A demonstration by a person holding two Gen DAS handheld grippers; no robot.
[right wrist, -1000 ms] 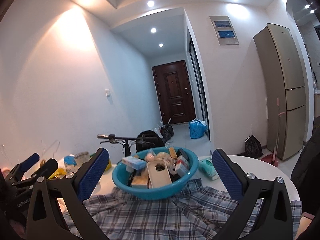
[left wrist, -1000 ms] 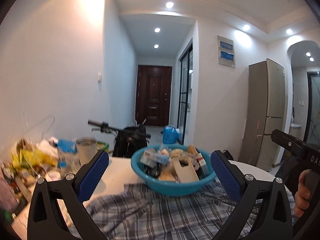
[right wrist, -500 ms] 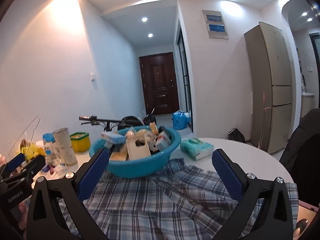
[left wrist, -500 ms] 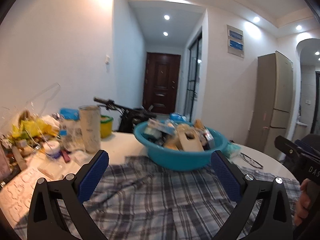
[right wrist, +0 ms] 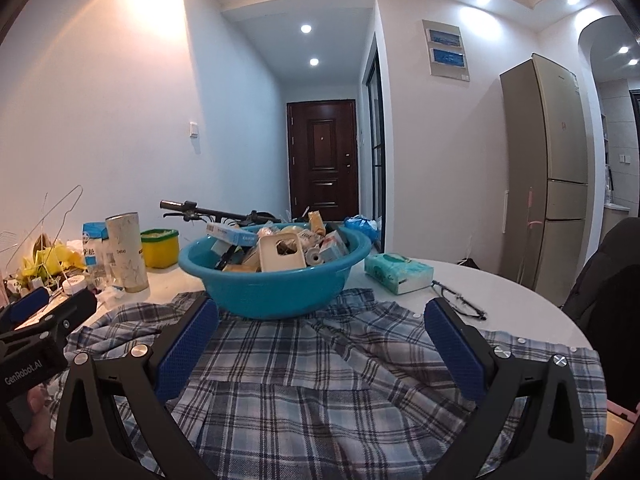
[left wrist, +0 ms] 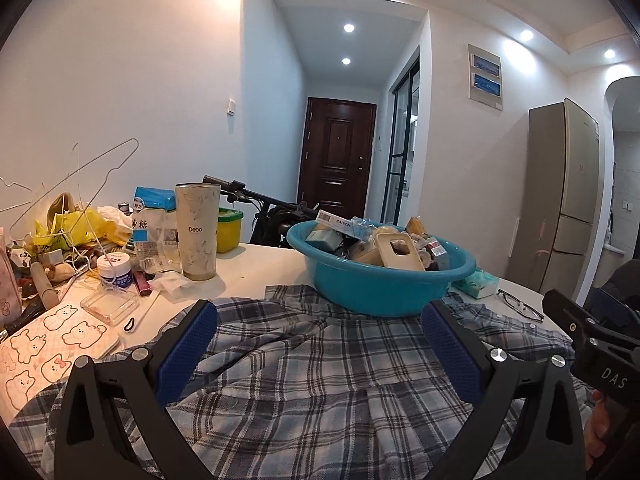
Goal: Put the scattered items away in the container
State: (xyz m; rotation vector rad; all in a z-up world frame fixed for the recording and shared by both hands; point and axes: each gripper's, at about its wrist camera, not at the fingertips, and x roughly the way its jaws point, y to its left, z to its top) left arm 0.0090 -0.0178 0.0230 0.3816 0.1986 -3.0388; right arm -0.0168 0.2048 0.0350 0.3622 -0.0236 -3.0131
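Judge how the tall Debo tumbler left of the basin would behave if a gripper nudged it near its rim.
The tumbler stands upright, tall and narrow, so a push near the rim would probably tip it rather than slide it. Its smooth, round wall looks slippery for the pads, and once down it would likely roll. Whether it holds liquid cannot be seen, so its weight is uncertain.

Walls: plain white, with a small light switch (left wrist: 231,107) on the wall left of the door.
Door: dark brown panelled door (right wrist: 322,158) at the end of a narrow hallway.
Glass partition: black-framed (left wrist: 402,148), just right of the door.
Ceiling: white, with recessed spotlights (right wrist: 306,28) lit above the hallway.
Fridge: tall and beige (right wrist: 558,172), well right of the door, against the wall.
Wall panel: grey box with two blue strips (left wrist: 485,77), between door and fridge, high up.
Table: round and white (right wrist: 508,296).
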